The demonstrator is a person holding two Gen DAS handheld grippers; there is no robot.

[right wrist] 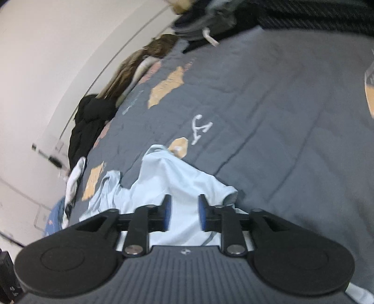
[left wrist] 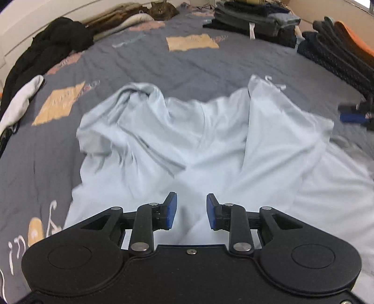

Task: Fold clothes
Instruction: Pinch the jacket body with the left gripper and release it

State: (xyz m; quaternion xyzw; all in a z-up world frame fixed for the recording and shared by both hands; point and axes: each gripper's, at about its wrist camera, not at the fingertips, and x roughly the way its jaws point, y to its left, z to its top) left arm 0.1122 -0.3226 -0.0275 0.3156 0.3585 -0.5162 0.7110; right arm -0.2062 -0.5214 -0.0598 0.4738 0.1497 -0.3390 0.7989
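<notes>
A pale blue garment [left wrist: 187, 140] lies rumpled on the grey bedspread [left wrist: 152, 60], its far edge thrown into two raised folds. My left gripper [left wrist: 191, 210] hovers over its near part, jaws open with a clear gap and nothing between the blue pads. In the right wrist view the same garment [right wrist: 168, 182] spreads below my right gripper [right wrist: 183, 210], which is also open and holds nothing. That right gripper shows as a blurred blue and black shape [left wrist: 355, 112] at the right edge of the left wrist view.
Folded dark clothes [left wrist: 252, 21] are stacked at the far side, more dark folded items [left wrist: 339, 51] at the far right. A black heap [left wrist: 46, 46] and a white piece [left wrist: 21, 100] lie at the left. A cat [left wrist: 161, 10] rests at the bed's far edge.
</notes>
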